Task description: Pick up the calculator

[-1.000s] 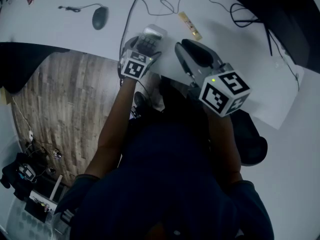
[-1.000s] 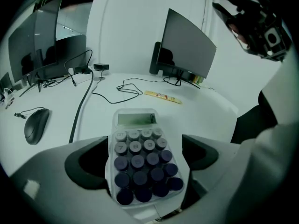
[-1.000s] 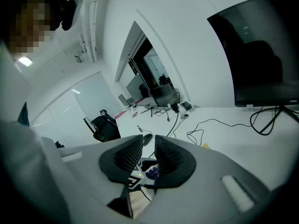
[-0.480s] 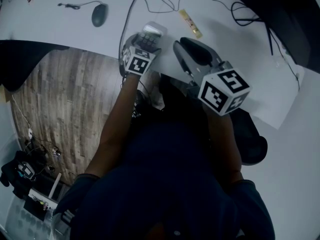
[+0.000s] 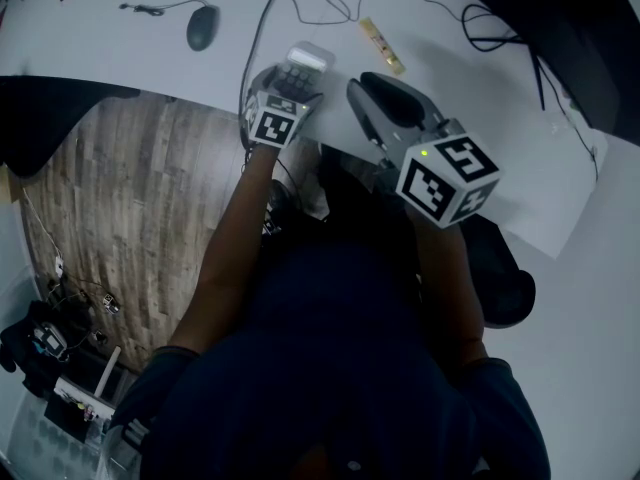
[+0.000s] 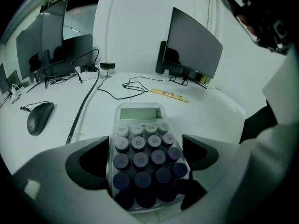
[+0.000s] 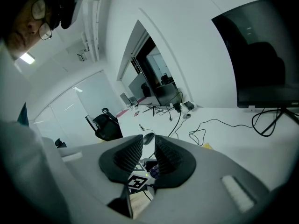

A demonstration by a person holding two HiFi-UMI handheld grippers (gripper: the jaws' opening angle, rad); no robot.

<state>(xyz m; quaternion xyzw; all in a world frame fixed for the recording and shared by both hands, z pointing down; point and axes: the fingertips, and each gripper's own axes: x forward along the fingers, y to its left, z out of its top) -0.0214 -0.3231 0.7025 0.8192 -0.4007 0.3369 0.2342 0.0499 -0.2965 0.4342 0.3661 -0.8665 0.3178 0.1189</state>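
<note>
The calculator (image 6: 139,141) is pale with a green display and rows of round dark keys. It lies on the white table (image 5: 130,58) close to the near edge, display end pointing away. My left gripper (image 6: 145,158) is shut on the calculator, one dark pad against each long side of the key block. In the head view the calculator (image 5: 303,66) sticks out beyond the left gripper (image 5: 288,86). My right gripper (image 5: 362,86) hovers just to its right, jaws shut with nothing between them; the right gripper (image 7: 149,155) looks leftward over the left one.
A dark mouse (image 5: 202,26) lies far left on the table, and a black cable (image 5: 262,23) runs past the calculator's left side. A yellow strip (image 5: 381,46) lies behind it. A dark monitor (image 6: 191,45) stands at the back right. Wooden floor (image 5: 130,198) lies below the edge.
The left gripper and the calculator have shifted slightly farther onto the table. The right gripper has barely moved.
</note>
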